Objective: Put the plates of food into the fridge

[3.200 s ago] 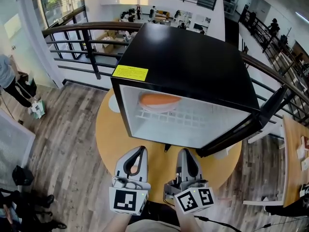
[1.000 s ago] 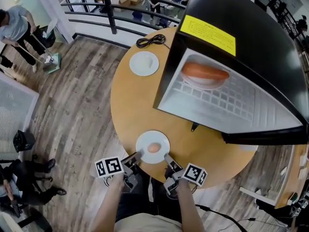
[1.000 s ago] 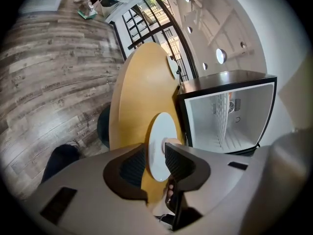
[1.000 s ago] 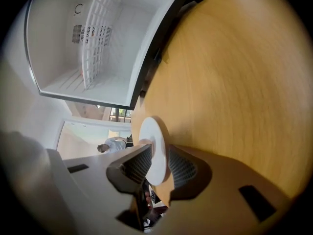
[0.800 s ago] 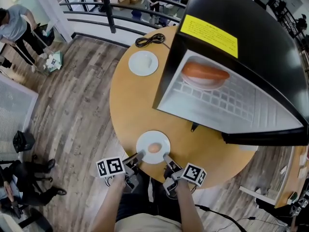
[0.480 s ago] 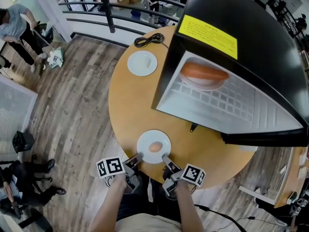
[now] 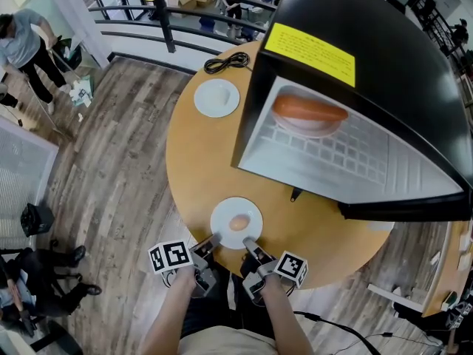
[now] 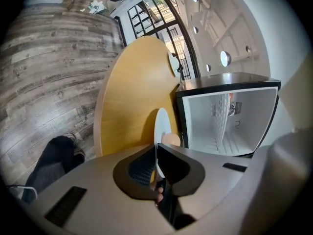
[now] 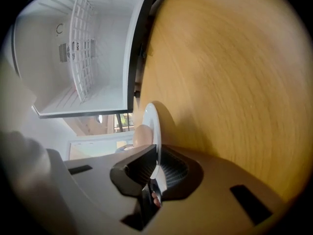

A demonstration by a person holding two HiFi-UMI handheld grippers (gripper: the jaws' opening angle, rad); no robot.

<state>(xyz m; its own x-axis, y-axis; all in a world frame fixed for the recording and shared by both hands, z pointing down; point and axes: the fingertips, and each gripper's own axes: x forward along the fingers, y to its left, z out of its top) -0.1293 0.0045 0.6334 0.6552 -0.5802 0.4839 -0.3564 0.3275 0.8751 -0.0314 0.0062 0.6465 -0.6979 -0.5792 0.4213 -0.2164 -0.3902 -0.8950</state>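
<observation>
Now both pairs of jaws, having just been closing, pinched the small round white plate: left gripper on its left rim, right gripper on its right. It sat level, face up, near the edge of the round wooden table.

White plate, seemingly peach food; black fridge, yellow label; tan table.

White plate of pale food at table edge; orange-topped plate inside open fridge.
</observation>
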